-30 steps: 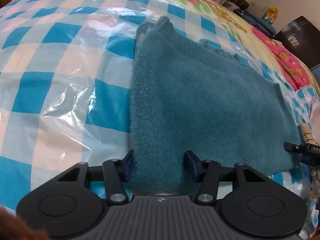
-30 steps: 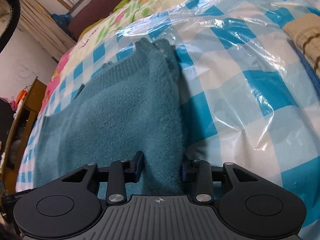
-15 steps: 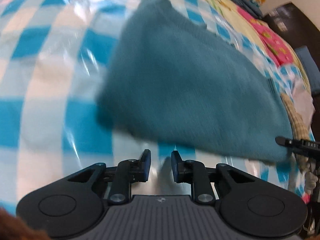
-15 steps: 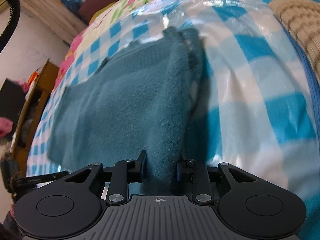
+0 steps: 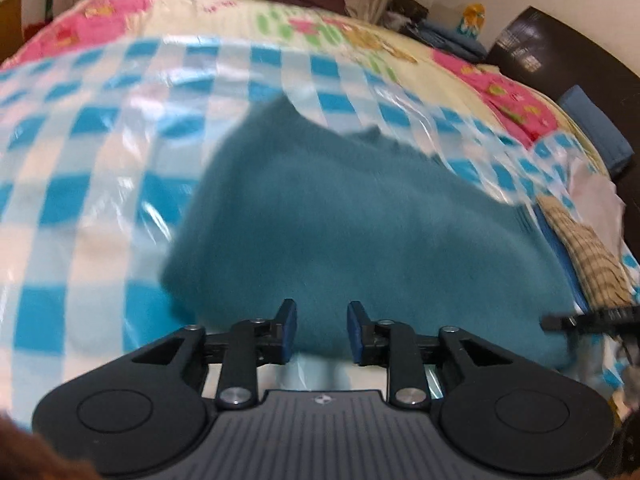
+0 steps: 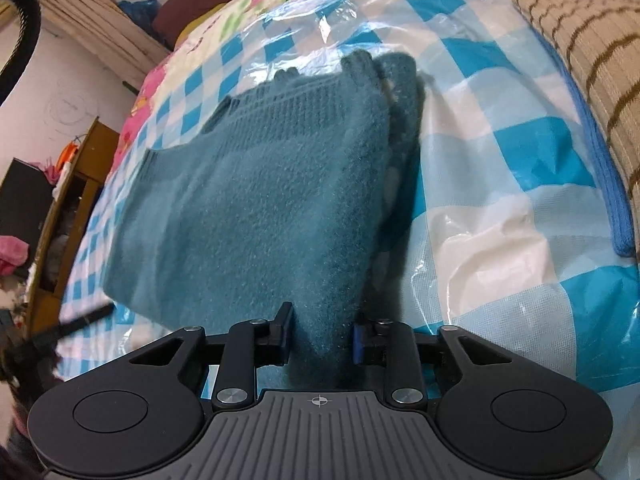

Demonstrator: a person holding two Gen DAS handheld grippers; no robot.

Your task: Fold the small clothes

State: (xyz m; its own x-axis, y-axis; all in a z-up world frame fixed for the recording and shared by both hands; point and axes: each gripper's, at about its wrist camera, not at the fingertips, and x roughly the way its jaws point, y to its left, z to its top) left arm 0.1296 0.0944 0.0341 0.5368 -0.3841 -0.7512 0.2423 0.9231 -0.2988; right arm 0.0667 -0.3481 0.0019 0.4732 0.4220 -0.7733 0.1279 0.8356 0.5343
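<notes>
Right gripper (image 6: pixel 320 334) jaws opening, teal sweater (image 6: pixel 256 208) edge sitting between pads. Sweater lying folded on blue-checked plastic sheet (image 6: pixel 500 168). Beige striped knit (image 6: pixel 588 40) resting far right.

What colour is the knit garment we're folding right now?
Teal blue, plain with no pattern: the sweater shows best in the right wrist view.

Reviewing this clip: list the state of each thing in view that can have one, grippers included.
teal sweater: folded, lying on the bed, near edge bunched.
left gripper: jaws opening, sweater edge between them, not pressed.
right gripper: jaws opening, a thick fold still between its pads.
clear plastic sheet: spread over the checked cover, wrinkled.
</notes>
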